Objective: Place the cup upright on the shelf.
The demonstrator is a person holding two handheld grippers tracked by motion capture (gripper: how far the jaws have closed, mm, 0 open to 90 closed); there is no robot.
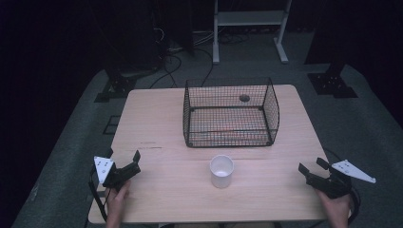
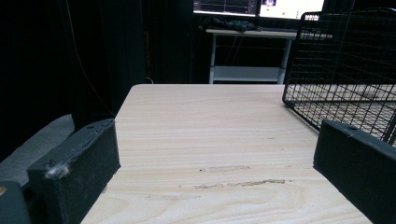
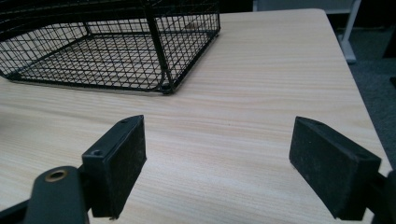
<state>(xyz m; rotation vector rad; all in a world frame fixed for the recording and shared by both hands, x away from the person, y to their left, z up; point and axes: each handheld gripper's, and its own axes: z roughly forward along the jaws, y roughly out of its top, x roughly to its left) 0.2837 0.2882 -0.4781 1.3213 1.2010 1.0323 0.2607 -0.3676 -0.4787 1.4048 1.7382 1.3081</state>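
On the pale wooden table [image 1: 161,128] in a dark room, both tongs gape empty.

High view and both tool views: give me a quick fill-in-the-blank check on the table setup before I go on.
1. The white cup stands upright on the table, just in front of the wire ____.
2. The basket holds ____ objects.
3. The jaws of both the left tool and the right tool stand ____.
4. The cup sits ____ the two tools, touching neither.

Missing words: basket; no; open; between
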